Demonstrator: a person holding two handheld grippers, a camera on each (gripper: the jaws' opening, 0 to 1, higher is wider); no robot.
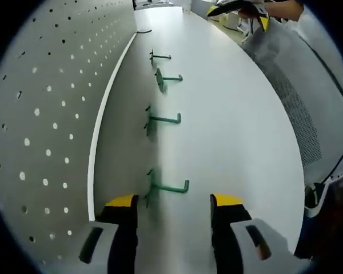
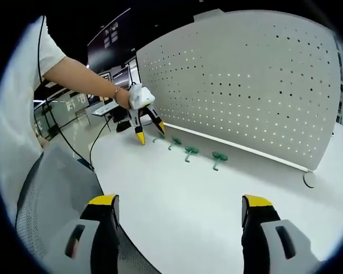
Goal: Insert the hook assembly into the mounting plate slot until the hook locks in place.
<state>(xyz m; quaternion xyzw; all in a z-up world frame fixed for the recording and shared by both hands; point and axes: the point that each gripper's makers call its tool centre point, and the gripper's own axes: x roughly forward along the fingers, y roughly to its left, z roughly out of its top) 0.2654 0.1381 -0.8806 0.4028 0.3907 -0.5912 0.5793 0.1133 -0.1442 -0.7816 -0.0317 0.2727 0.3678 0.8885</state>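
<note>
Approach step: the left tongs (image 1: 174,201), wide open and empty, straddle the nearest green hook (image 1: 167,187) of four lying on the white worktop (image 1: 234,142) beside the pegboard (image 1: 40,114). Next move, judged: close on its shank. Right tongs (image 2: 180,208) hang open, empty, well apart. No containers.

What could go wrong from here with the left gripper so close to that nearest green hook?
1. The open left gripper straddles the nearest green metal hook; closing off-centre might knock it over or grip it crooked.
2. Three more green hooks stand in the same row, so a swing could topple one.
3. The white perforated pegboard stands close alongside, risking a scrape.
</note>
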